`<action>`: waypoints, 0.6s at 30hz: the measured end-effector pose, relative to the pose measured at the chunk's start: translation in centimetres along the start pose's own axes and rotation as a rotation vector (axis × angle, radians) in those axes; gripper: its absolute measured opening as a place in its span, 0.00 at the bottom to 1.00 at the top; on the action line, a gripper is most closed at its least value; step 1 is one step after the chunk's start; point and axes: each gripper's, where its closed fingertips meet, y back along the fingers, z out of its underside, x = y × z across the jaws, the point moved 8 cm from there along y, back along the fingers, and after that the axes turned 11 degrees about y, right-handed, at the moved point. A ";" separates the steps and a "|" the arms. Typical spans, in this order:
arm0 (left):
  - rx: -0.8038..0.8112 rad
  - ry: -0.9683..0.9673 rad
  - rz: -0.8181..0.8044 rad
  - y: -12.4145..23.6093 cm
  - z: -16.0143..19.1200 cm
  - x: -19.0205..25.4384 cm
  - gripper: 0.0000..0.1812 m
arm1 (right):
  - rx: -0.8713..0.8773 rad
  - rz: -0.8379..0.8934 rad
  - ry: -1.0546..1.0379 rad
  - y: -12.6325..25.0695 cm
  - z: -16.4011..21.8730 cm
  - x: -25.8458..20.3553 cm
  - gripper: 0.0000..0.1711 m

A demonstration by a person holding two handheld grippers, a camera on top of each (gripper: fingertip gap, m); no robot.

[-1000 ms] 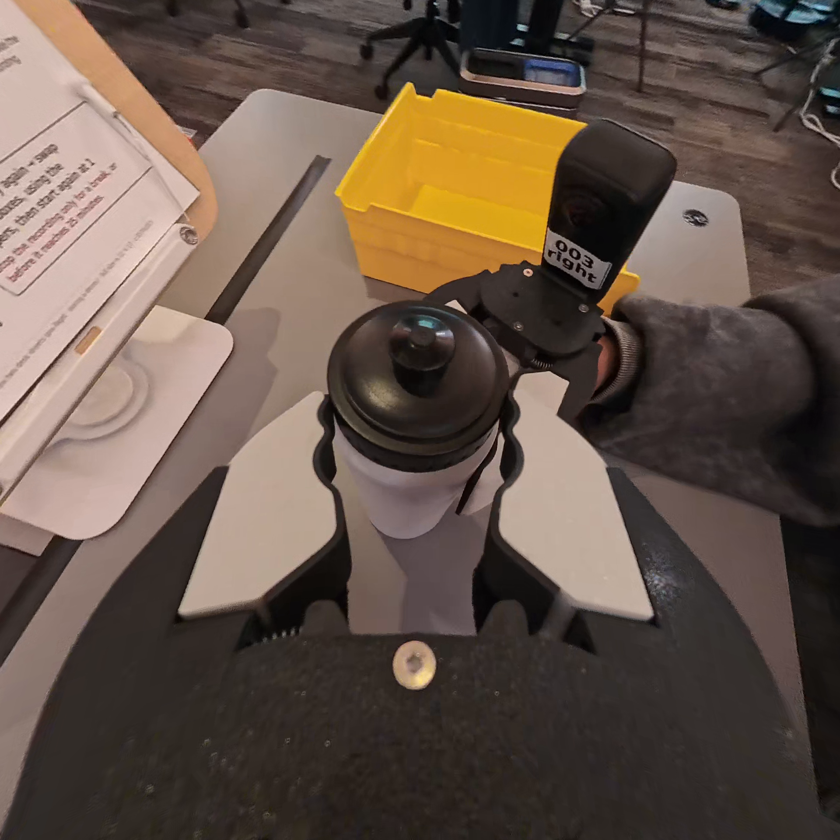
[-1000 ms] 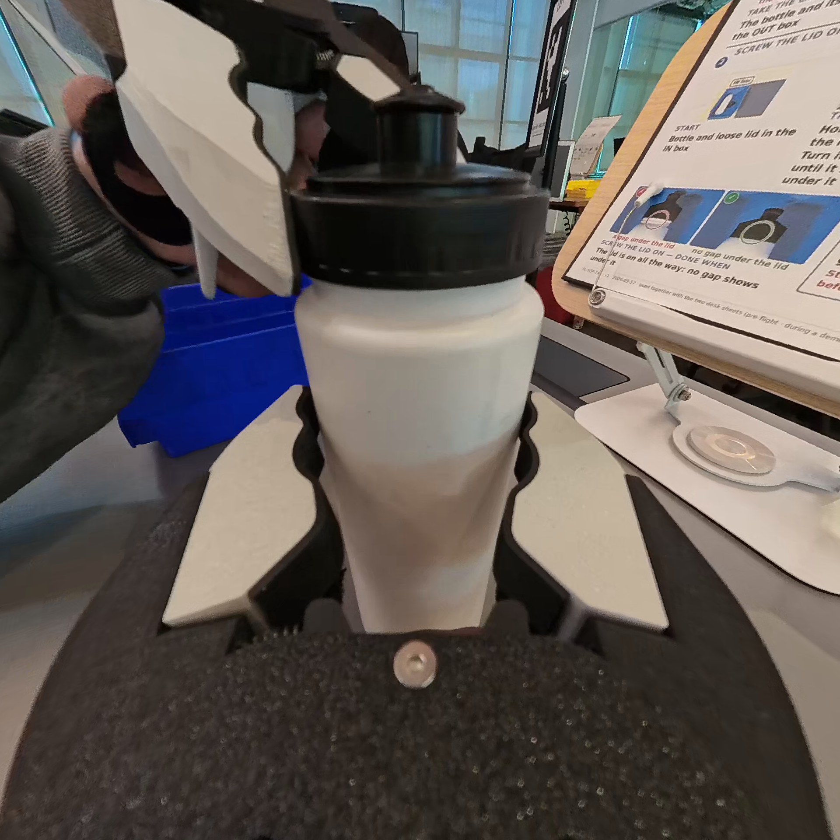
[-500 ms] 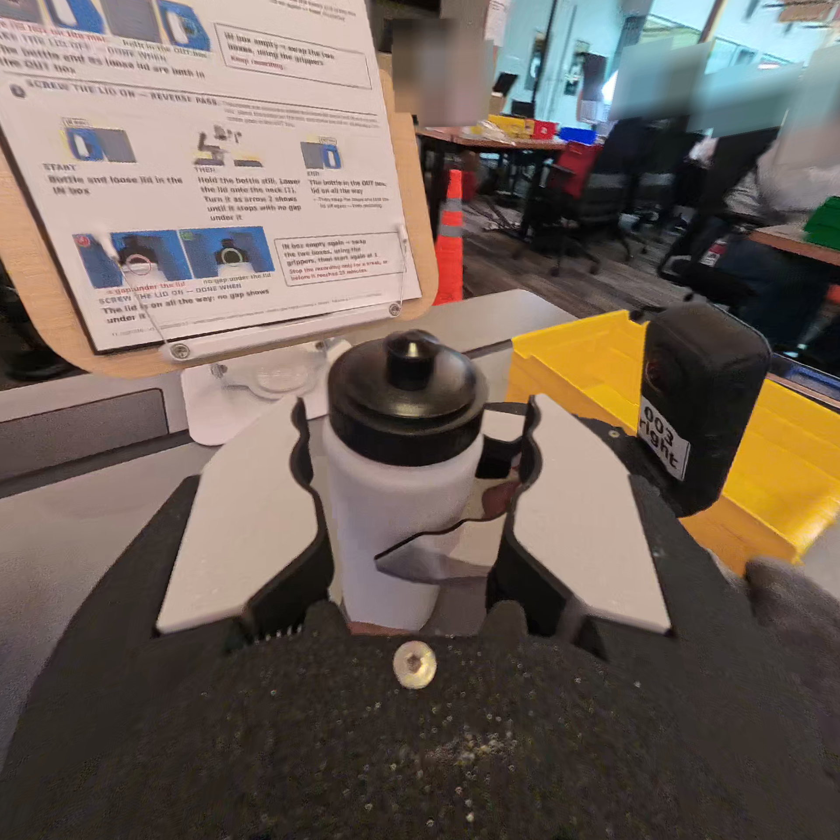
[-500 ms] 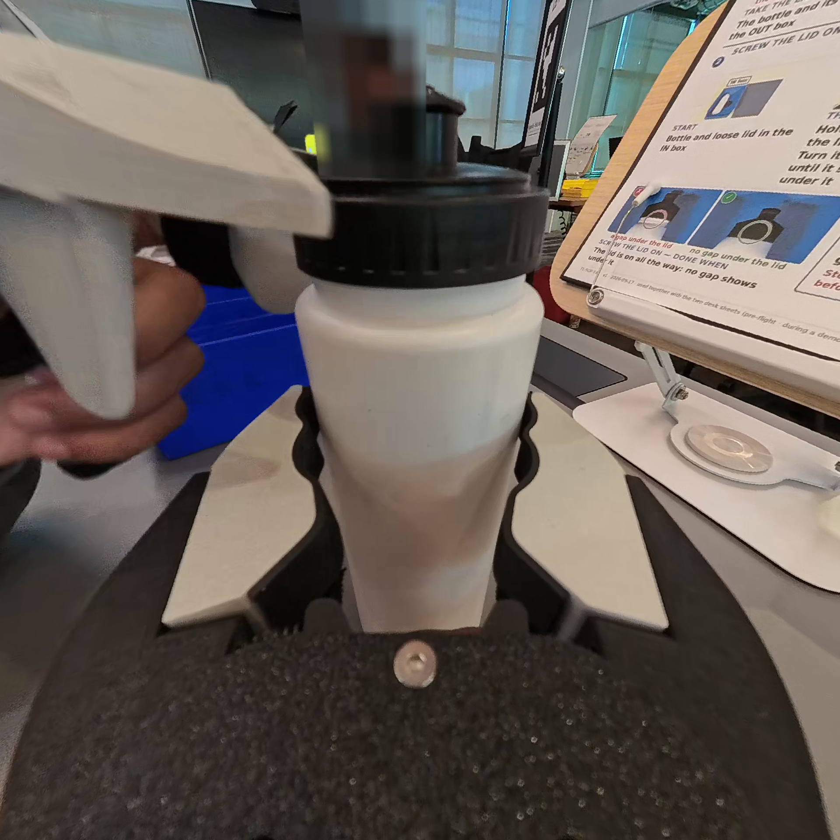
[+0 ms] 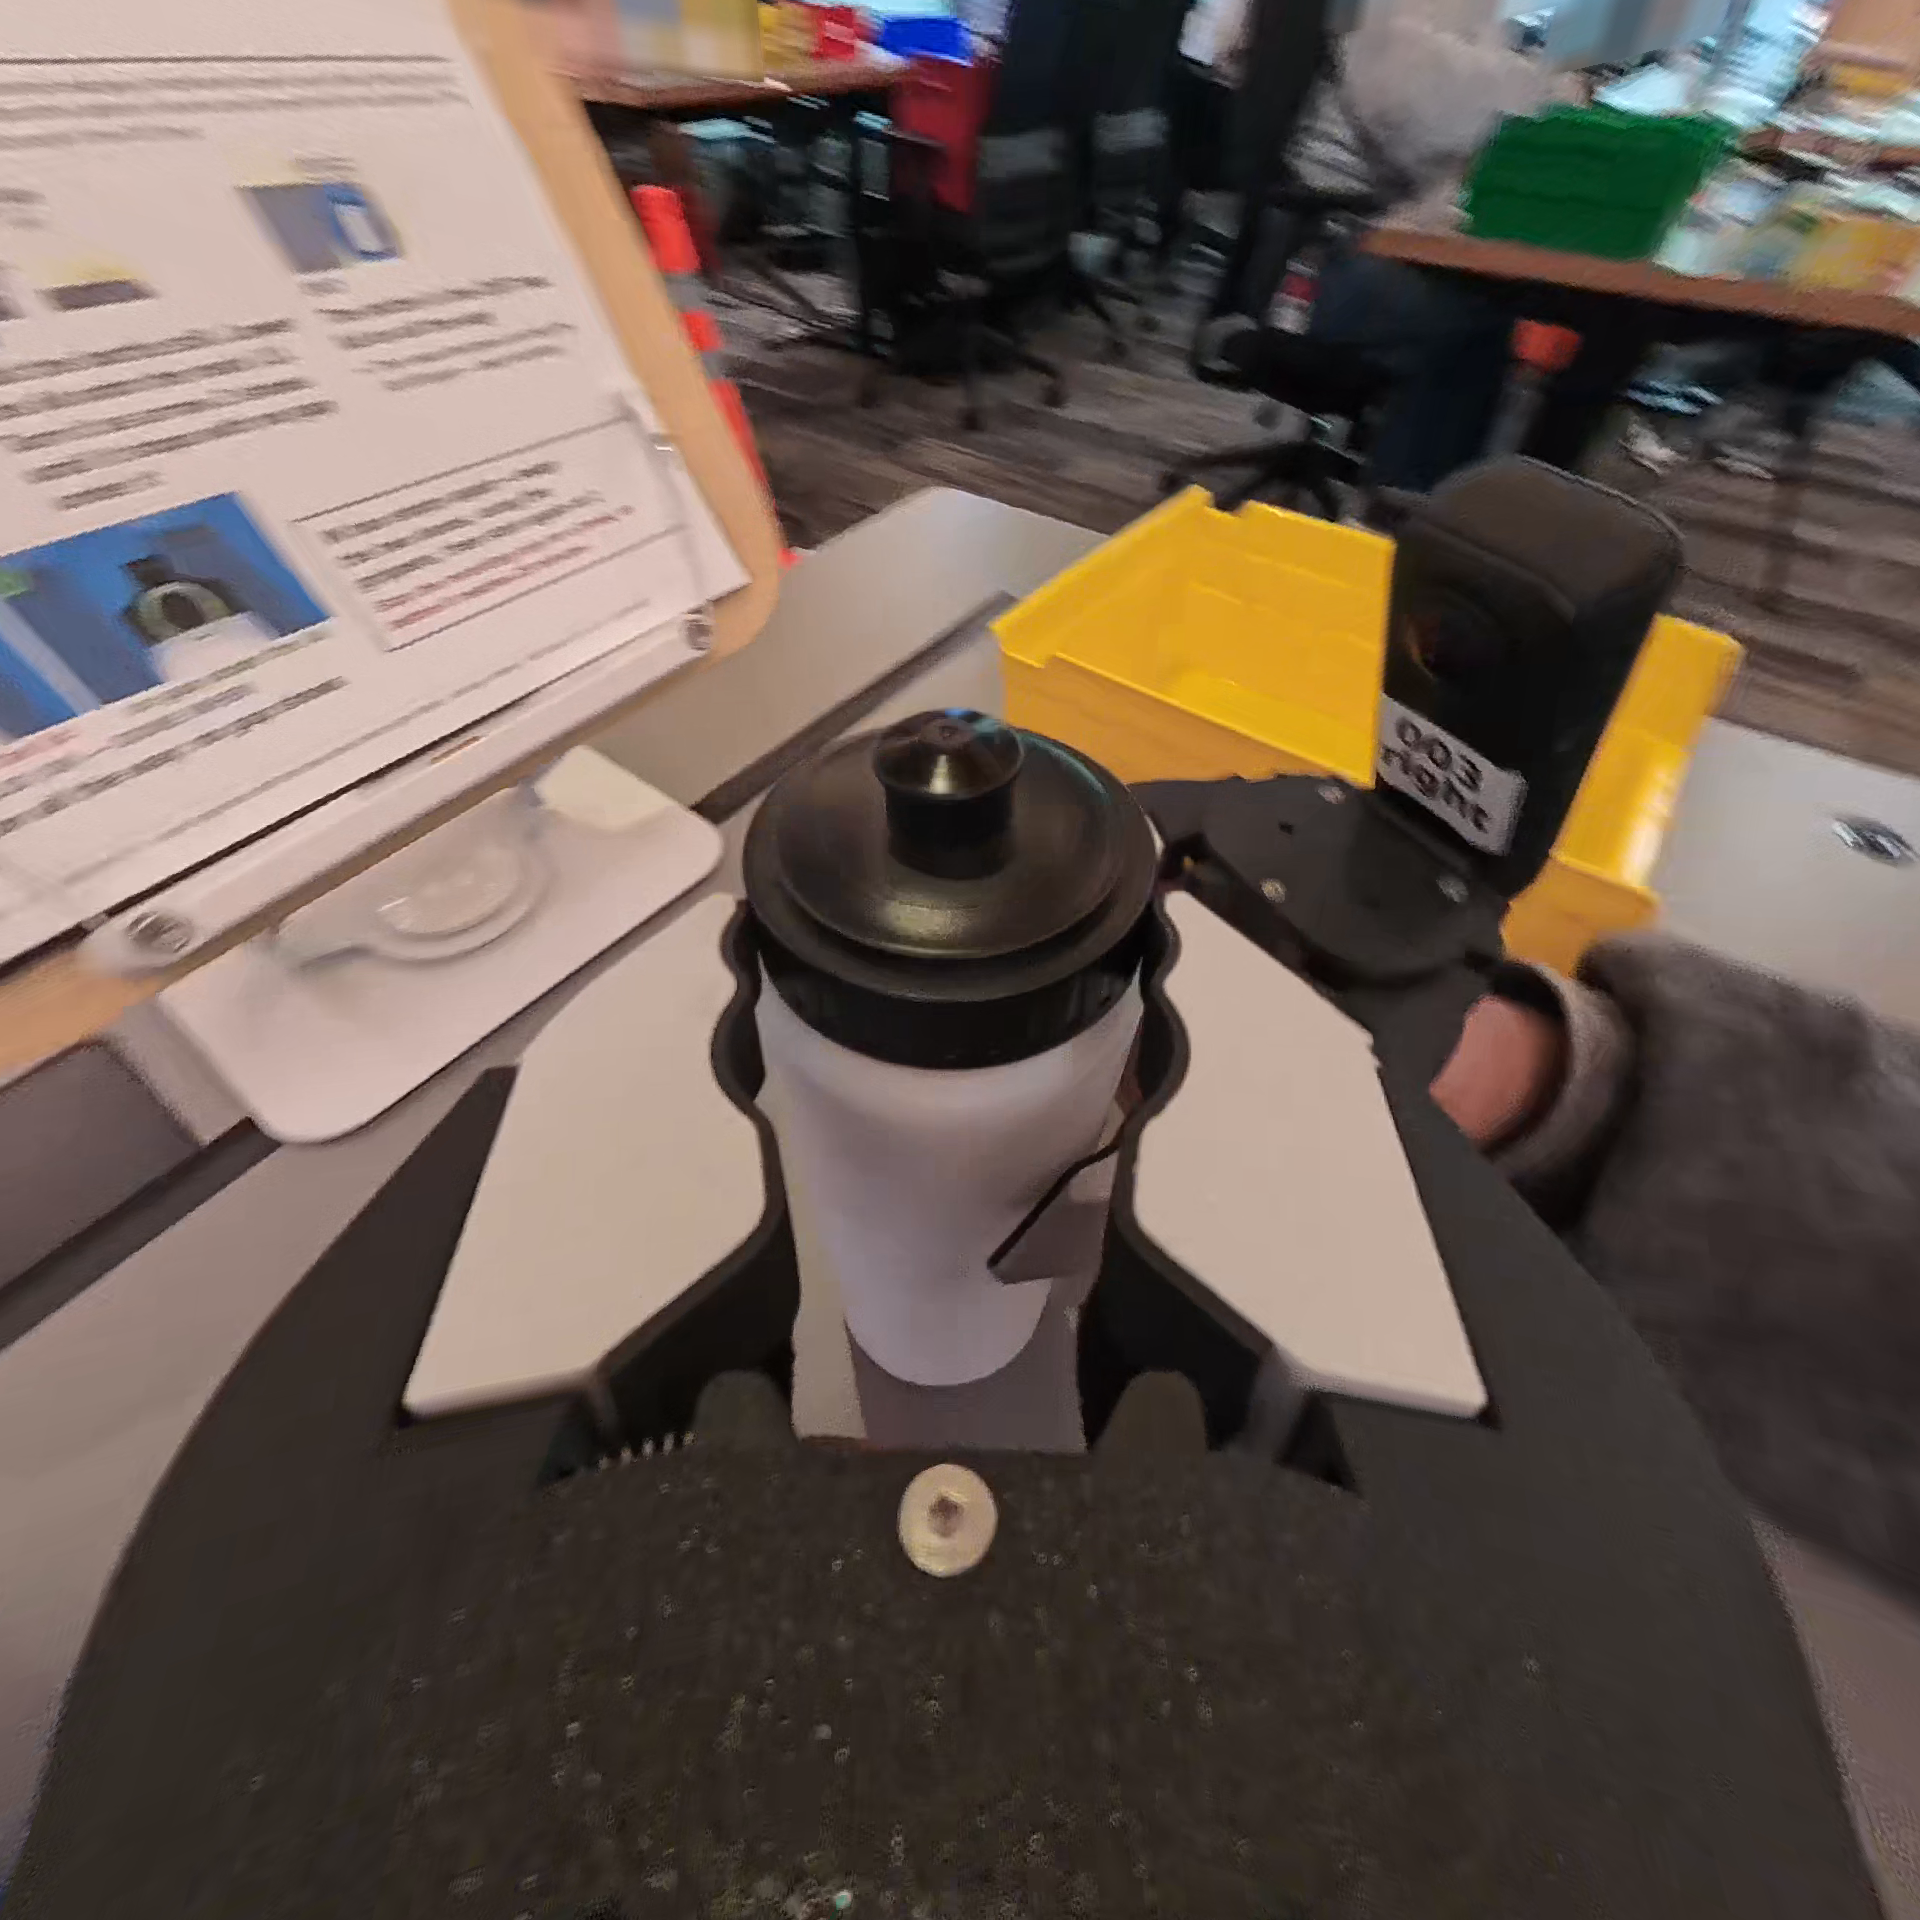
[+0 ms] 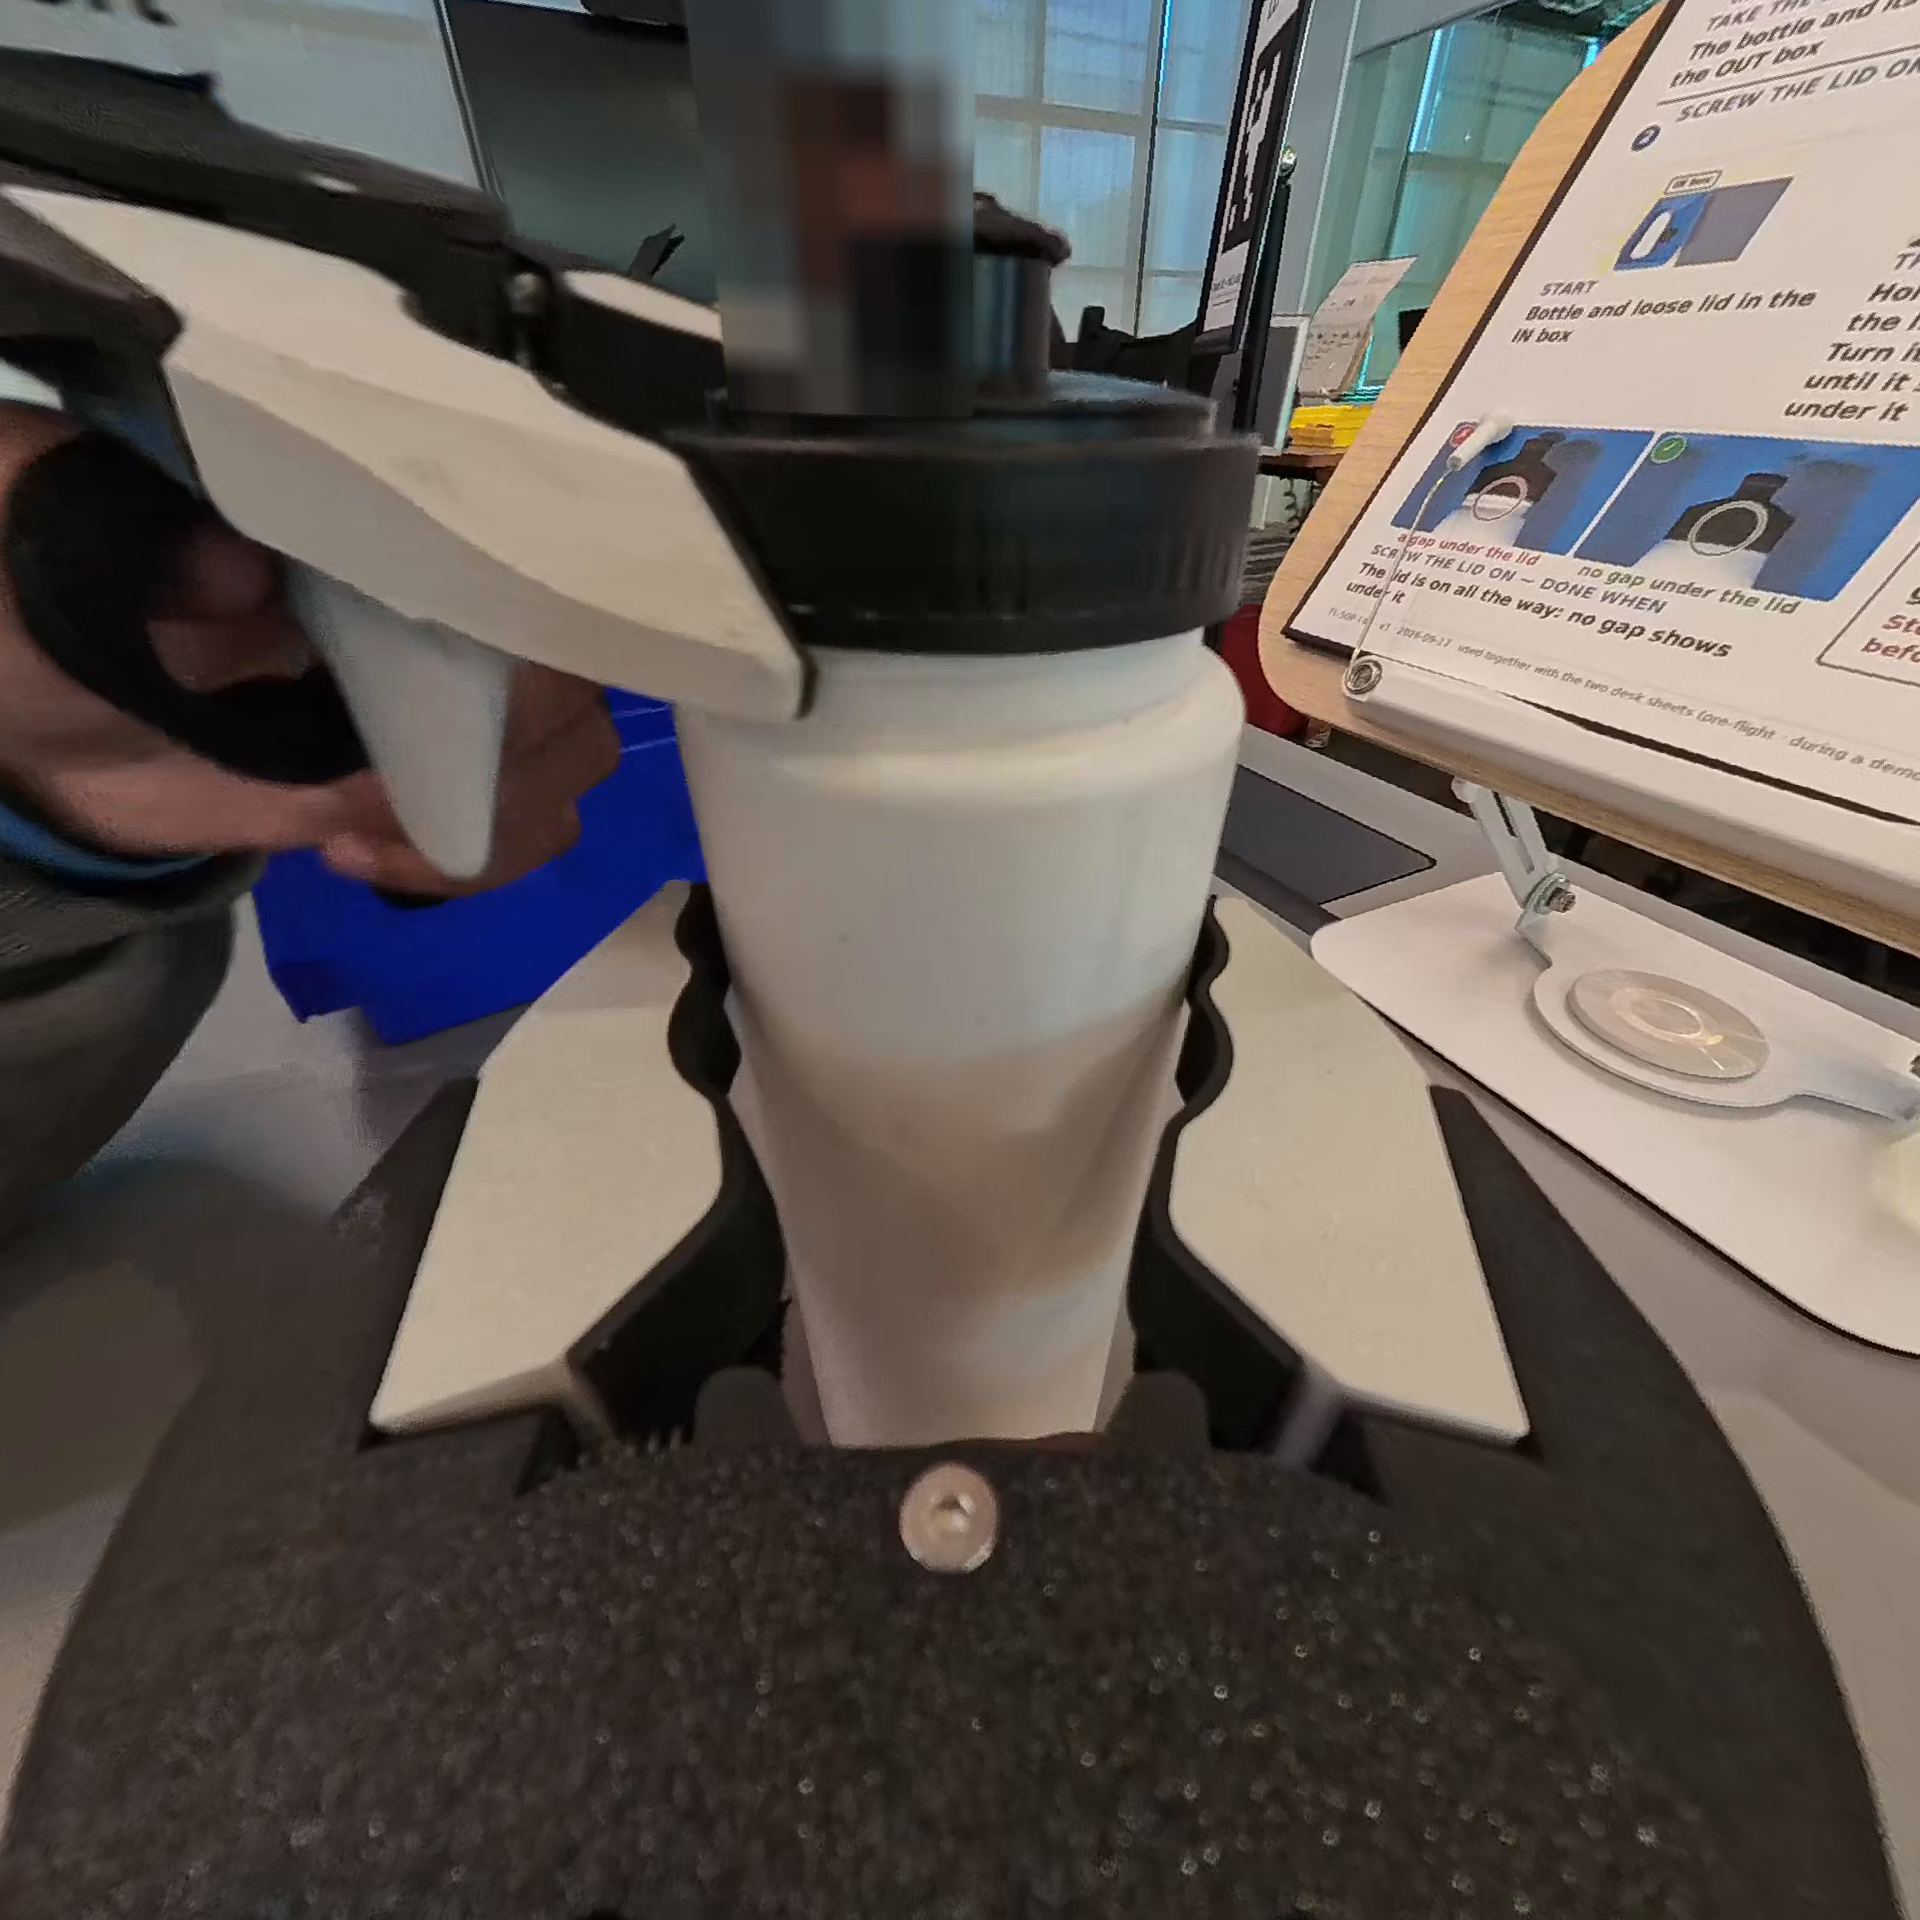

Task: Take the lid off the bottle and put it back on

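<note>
I am gripping the black round plastic lid point(image 5: 948, 894) with my left gripper point(image 5: 948, 997); my right gripper point(image 6: 956, 1049) is clamping the white plastic bottle point(image 6: 966, 935). At 12 o'clock the lid is sitting on, not yet removed.

Dark wood floor point(image 5: 1039, 457), office chairs point(image 5: 1288, 416), bright windows point(image 6: 1101, 166)

Your left gripper point(image 5: 951, 997) is closed around the lid point(image 5: 948, 894), one finger pressed to each side of its rim, and tilts down onto it from above. Your right gripper point(image 6: 961, 1049) sits lower and level, its jaws clamped on the body of the bottle point(image 6: 966, 935). Your right hand point(image 5: 1507, 1049) grips its handle behind, grey sleeve trailing back.
</note>
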 end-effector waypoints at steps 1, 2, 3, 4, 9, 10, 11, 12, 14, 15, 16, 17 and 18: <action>-0.020 -0.032 0.065 0.0 -0.1 -0.4 0.38 | 0.004 -0.007 0.002 0.0 0.0 0.0 0.49; -0.026 -0.050 0.129 -0.1 -0.1 -0.8 0.38 | 0.004 -0.009 0.001 0.0 0.0 0.0 0.50; -0.031 -0.050 0.193 -0.2 -0.2 -1.3 0.38 | 0.005 -0.010 -0.002 0.0 0.0 0.1 0.49; -0.044 -0.048 0.239 -0.3 -0.4 -1.8 0.38 | 0.007 -0.010 -0.004 0.0 0.0 0.1 0.49; -0.061 -0.012 0.284 0.0 -0.4 -2.1 0.39 | 0.004 -0.009 -0.002 -0.2 0.0 -0.1 0.49; -0.058 0.018 0.265 0.2 -0.3 -1.8 0.41 | 0.005 -0.009 0.000 -0.3 0.0 -0.1 0.49; -0.057 0.036 0.256 0.5 -0.1 -1.2 0.48 | 0.004 -0.007 -0.001 -0.3 0.0 -0.1 0.49; -0.044 0.040 0.230 0.8 0.0 -0.7 0.53 | 0.002 -0.006 -0.001 -0.3 0.0 -0.2 0.50; 0.035 0.017 0.104 1.3 0.0 0.1 0.54 | 0.000 -0.005 -0.001 -0.2 0.0 -0.2 0.49; 0.097 0.009 0.015 1.5 0.0 0.4 0.53 | -0.001 -0.003 0.000 -0.2 0.0 -0.2 0.49; 0.158 0.020 -0.067 1.5 -0.1 0.6 0.50 | -0.001 -0.002 0.000 -0.2 0.0 -0.2 0.49; 0.201 0.046 -0.128 1.5 -0.1 0.8 0.48 | -0.002 0.000 0.000 -0.2 0.0 -0.2 0.49; 0.221 0.086 -0.175 1.3 -0.1 1.1 0.47 | -0.003 0.000 0.000 -0.3 0.0 -0.2 0.49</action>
